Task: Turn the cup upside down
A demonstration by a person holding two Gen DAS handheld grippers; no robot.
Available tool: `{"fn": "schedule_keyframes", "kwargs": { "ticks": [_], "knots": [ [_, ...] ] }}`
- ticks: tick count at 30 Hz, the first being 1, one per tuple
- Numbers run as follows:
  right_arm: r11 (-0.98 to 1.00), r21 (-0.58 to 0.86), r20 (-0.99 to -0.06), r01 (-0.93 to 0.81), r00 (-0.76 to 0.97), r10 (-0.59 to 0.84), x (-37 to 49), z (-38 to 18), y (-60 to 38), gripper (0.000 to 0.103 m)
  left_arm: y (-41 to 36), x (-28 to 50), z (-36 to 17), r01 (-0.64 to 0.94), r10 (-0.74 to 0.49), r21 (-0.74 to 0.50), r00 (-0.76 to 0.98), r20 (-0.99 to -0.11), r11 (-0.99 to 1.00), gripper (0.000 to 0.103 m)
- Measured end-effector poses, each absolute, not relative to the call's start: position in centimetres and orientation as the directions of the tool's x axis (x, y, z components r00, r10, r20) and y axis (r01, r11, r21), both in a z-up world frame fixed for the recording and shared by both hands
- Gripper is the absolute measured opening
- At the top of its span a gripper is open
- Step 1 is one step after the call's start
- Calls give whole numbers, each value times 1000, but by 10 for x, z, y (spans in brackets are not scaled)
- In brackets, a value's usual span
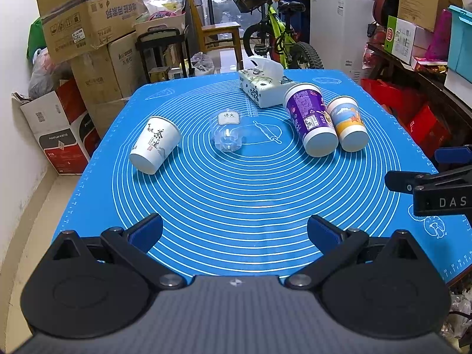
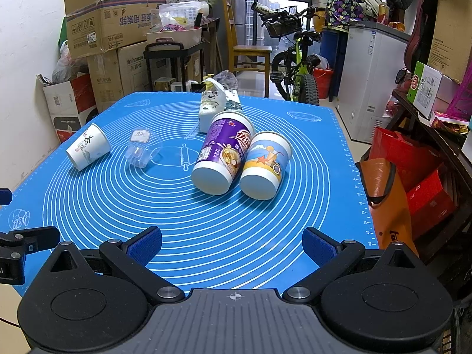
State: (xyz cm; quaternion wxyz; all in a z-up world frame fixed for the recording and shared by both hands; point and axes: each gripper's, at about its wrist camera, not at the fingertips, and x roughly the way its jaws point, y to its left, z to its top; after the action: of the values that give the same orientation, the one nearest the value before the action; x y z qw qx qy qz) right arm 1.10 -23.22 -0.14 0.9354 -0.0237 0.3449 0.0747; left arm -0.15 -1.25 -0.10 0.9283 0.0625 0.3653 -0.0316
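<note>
Several cups lie on their sides on the blue mat point(image 1: 236, 194), bases toward me. A white cup with black script point(image 1: 155, 145) point(image 2: 88, 146) lies at the left. A clear plastic cup point(image 1: 227, 132) point(image 2: 142, 148) lies beside it. A tall purple cup point(image 1: 309, 119) point(image 2: 223, 152) and a blue-and-yellow cup point(image 1: 349, 123) point(image 2: 265, 165) lie touching at the right. My left gripper point(image 1: 235, 234) is open and empty above the mat's near edge. My right gripper point(image 2: 232, 246) is open and empty too, and its fingers point(image 1: 413, 181) show at the right of the left wrist view.
A white tissue box point(image 1: 265, 84) point(image 2: 214, 107) sits on the mat behind the purple cup. Around the table stand cardboard boxes point(image 1: 91, 23), a bicycle point(image 1: 283, 38), a white freezer point(image 2: 371, 79) and an orange bag point(image 2: 383, 200) by the right edge.
</note>
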Motion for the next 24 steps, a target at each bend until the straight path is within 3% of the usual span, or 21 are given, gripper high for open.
{"fn": "schedule_keyframes", "kwargs": {
  "ticks": [24],
  "knots": [
    [987,16,-640,-162,757,134,16,-4,-232,101,-8,3,-5,106,-13,94,729,-684,990,103]
  ]
}}
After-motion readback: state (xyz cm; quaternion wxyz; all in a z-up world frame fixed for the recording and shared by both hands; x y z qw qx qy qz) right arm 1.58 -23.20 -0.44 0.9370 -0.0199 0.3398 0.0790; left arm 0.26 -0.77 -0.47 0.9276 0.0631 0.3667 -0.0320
